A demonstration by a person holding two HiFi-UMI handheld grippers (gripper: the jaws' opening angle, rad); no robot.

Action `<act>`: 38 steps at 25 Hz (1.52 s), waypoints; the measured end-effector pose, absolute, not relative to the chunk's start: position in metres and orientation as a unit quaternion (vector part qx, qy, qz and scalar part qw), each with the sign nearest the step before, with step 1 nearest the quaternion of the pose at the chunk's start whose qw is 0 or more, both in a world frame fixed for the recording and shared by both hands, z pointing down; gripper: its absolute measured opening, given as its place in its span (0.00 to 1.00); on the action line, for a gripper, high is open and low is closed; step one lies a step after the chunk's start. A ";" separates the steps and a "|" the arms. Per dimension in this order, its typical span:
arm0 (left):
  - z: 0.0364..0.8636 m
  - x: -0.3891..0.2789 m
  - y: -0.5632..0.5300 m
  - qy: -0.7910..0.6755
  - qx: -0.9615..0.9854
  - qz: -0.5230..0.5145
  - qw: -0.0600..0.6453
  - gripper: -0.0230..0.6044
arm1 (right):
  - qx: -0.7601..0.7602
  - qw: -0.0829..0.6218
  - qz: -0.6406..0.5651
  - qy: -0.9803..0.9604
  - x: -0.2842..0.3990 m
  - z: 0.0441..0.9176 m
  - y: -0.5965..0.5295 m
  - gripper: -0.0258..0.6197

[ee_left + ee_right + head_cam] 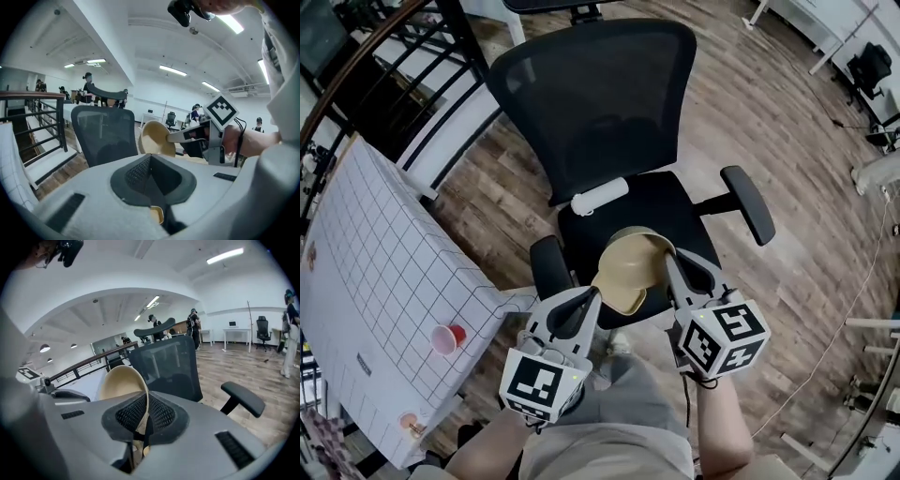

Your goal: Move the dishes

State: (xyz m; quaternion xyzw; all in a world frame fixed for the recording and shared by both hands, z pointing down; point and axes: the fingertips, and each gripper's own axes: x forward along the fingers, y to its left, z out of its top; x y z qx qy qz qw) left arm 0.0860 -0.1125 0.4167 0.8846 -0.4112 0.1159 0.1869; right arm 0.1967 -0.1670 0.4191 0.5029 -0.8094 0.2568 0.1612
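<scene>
A tan bowl [628, 267] hangs tilted over the seat of a black office chair [609, 112]. My right gripper [673, 262] is shut on the bowl's rim. In the right gripper view the rim of the bowl [119, 380] runs down between the closed pads of the right gripper [146, 416]. My left gripper [581, 302] is just left of the bowl, shut, with nothing between its fingers. From the left gripper [151, 161] the bowl [152, 138] shows ahead, held by a finger of the right gripper [187, 135].
A white gridded table [366, 281] stands at the left, with a red cup [447, 337] and a small cup [411, 424] on it. A dark railing [384, 56] runs behind it. The floor [787, 141] is wood. Several people stand among desks far off.
</scene>
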 end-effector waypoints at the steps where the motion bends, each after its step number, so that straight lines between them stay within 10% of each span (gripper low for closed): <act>1: 0.401 0.078 -0.113 -0.423 0.881 0.110 0.180 0.06 | 0.503 0.160 0.246 -0.813 0.194 0.405 -0.166 0.08; 25: 0.110 -0.038 -0.060 -0.547 0.836 -0.018 -0.039 0.06 | 0.436 0.030 0.060 -0.898 0.116 0.112 -0.080 0.08; 38: 0.137 -0.055 -0.017 -0.583 0.811 0.026 -0.039 0.06 | 0.402 0.018 0.058 -0.914 0.085 0.132 -0.051 0.08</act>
